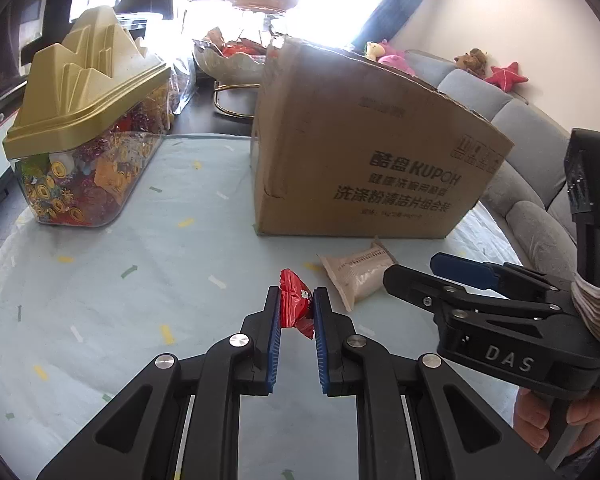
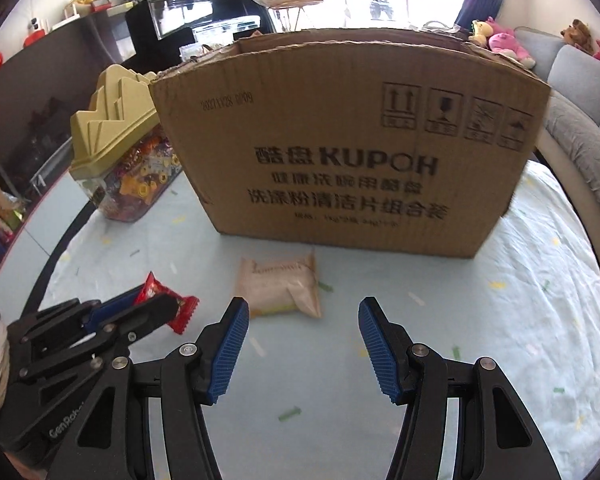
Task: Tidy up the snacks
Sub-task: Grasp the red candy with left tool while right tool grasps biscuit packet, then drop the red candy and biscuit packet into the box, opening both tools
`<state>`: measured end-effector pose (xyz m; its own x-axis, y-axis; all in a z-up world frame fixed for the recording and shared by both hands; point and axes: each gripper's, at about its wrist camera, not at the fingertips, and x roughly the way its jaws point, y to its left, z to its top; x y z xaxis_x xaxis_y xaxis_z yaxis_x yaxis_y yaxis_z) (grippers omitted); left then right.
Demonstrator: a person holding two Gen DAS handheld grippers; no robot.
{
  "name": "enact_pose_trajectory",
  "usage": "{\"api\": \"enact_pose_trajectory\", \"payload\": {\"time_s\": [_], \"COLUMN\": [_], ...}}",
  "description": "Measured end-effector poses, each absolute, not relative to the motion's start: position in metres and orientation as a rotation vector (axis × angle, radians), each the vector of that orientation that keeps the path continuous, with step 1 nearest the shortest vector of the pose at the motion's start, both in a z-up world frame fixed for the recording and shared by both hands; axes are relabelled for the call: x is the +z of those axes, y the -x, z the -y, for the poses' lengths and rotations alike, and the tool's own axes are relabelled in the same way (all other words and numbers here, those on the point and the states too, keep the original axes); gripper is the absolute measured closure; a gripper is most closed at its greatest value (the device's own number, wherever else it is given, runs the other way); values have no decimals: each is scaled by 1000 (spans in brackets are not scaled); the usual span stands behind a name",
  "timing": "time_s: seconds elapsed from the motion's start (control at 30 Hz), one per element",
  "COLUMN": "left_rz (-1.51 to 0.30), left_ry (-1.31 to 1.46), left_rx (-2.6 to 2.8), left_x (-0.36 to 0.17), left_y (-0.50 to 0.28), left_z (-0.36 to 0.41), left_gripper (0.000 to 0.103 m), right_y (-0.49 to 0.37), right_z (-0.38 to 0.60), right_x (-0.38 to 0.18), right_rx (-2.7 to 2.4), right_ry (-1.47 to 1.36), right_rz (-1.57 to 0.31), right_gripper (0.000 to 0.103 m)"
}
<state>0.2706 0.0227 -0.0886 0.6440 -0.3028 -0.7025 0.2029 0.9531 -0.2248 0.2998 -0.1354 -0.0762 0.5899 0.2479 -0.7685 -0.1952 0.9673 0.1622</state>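
At upper left of the left wrist view, a clear bin (image 1: pixel 96 168) under a gold lid (image 1: pixel 88 92) holds wrapped candies. The cardboard box (image 1: pixel 364 152) hides its contents. The left gripper (image 1: pixel 296 300) clenches a red snack packet (image 1: pixel 296 304); the right gripper (image 2: pixel 300 312) is released, the beige packet (image 2: pixel 280 288) on the desk (image 2: pixel 500 320) ahead.

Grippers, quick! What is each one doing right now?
Left gripper: closed, holding the red snack packet.
Right gripper: open, holding nothing; the beige snack packet lies just ahead.
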Motion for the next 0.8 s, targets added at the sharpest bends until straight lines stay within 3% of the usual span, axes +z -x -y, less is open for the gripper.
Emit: {"api": "enact_pose_trajectory", "payload": {"time_s": [0.53,0.6,0.8], "left_rz": [-814,-814,-804], "left_ry": [128,127,126], "left_rx": [-262,-261,-260], "left_x": [-88,-88,-83], "left_y": [-287,-288,-285], "left_z": [-32,-32,-32], "left_gripper": [86,86,86], "right_y": [-331,-331,-328], "right_z": [121,120,114], "right_x": [-105,-106,-106], "right_rx": [275,280,268], "right_ry": [-112,-107,-98], "right_rz": [-998,-1002,-982], "right_gripper": [45,55,58]}}
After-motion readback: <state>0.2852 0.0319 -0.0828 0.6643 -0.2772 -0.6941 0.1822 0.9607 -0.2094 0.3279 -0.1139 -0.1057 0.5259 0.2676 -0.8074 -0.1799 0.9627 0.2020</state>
